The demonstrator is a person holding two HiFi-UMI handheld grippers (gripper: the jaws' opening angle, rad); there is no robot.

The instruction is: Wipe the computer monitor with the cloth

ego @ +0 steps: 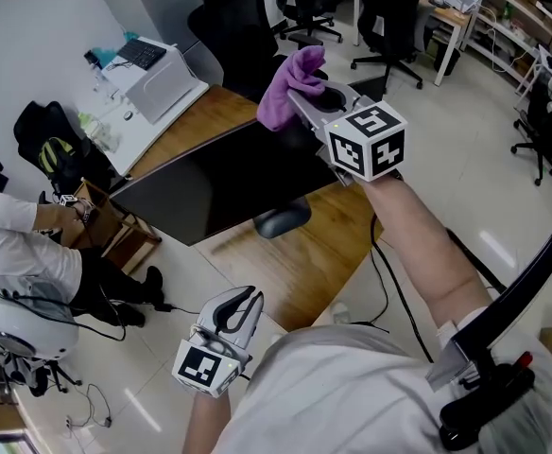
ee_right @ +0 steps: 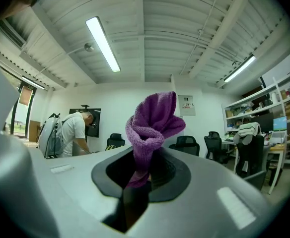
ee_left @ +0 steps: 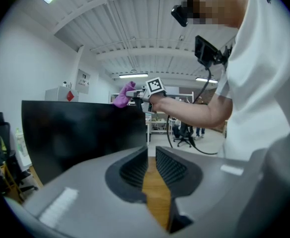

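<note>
Evidently pinching the cloth (ee_right: 152, 123) tight between the right gripper's (ee_right: 145, 168) fingers, bunched past their tips at the monitor's (ego: 219, 183) top edge for wiping, left gripper's (ee_left: 149, 165) fingers narrowly apart, empty.

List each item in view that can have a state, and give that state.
purple cloth, bunched up, clamped in the right hand-held gripper.
monitor, upright on the desk, screen dark.
right hand-held gripper, shut on the purple cloth.
left hand-held gripper, jaws slightly apart, nothing between them.
</note>
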